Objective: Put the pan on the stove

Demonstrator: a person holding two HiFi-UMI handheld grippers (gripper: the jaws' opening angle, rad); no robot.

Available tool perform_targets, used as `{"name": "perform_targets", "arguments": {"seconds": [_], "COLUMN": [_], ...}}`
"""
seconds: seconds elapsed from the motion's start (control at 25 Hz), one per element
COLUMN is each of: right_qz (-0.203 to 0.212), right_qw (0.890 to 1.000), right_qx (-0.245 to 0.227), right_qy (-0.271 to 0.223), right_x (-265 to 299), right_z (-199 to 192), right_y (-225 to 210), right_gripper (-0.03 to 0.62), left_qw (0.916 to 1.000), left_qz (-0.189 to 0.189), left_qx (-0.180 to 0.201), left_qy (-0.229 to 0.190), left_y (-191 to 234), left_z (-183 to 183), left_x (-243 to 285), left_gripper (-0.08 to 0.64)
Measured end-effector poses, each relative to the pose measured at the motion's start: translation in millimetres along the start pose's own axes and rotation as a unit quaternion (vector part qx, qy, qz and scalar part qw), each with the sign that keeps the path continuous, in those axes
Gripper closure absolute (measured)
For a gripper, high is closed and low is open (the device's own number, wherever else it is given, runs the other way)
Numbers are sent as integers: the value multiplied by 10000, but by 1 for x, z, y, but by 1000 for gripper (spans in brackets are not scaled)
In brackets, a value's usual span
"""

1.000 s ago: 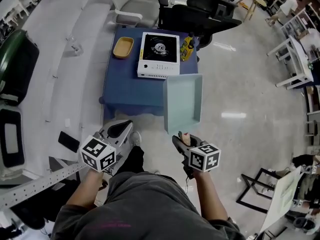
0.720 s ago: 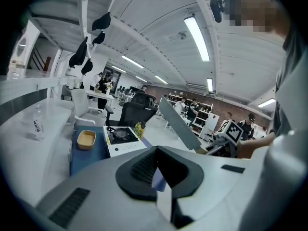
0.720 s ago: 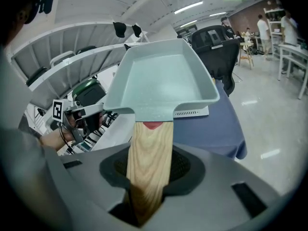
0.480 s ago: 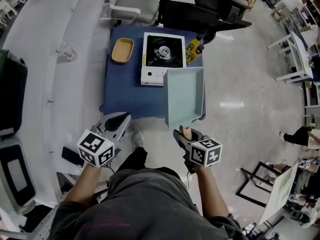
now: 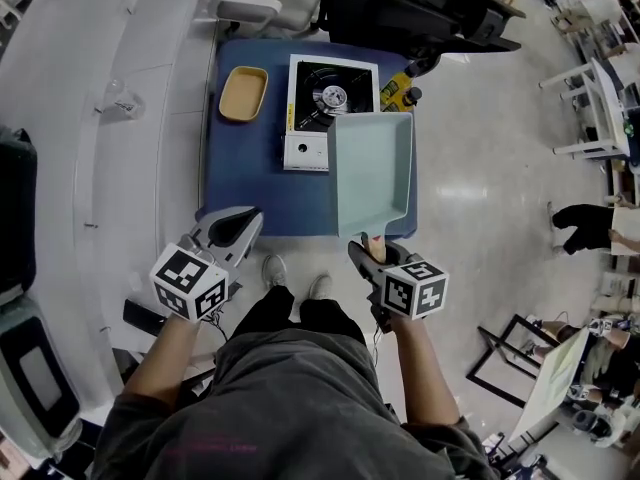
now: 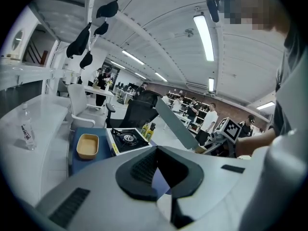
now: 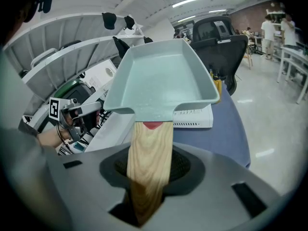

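While held aloft, pan [image 5: 372, 173] (green), tan dish [image 5: 244, 94]

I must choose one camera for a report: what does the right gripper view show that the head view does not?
Only the right gripper view: the right gripper shut on the wooden handle, close up. Only the head view: the tan dish left of the stove, and its burner. Both: the pale green pan, the stove, the blue table.

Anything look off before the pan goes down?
Nothing stands out. The stove sits square on the blue table, burner bare; the pan is held by its wooden handle in the right gripper.
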State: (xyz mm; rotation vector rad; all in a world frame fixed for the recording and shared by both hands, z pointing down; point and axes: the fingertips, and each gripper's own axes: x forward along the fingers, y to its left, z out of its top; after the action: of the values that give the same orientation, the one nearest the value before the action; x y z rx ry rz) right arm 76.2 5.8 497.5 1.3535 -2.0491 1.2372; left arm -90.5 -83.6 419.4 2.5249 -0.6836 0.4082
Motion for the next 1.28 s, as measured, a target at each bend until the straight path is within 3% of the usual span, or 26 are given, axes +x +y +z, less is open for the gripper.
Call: {"name": "perform_targets", "arguments": {"seconds": [0.28, 0.52, 0.88, 1.28], "right_qz": [70, 236, 457, 502], "right_qw": [9998, 9988, 9934, 9834], "right_qx": [-100, -246, -710, -1224], "right_qy": [135, 349, 776, 1238], "right_x": [22, 41, 73, 121], "right_z": [24, 50, 93, 120], "right_y": [-25, -55, -109, -156], "right_gripper": [462, 462, 462, 463], "left_qw": [9999, 9989, 9939, 9880], "left_qz": [97, 419, 936, 1261], "left_qx": [-60, -210, -575, -884], "left_qy": [31, 18, -28, -93], "left_y": [17, 32, 47, 64], "left_z": [5, 11, 13, 5], "left_x": [28, 57, 106, 145], "left_gripper": [558, 558, 558, 558]}}
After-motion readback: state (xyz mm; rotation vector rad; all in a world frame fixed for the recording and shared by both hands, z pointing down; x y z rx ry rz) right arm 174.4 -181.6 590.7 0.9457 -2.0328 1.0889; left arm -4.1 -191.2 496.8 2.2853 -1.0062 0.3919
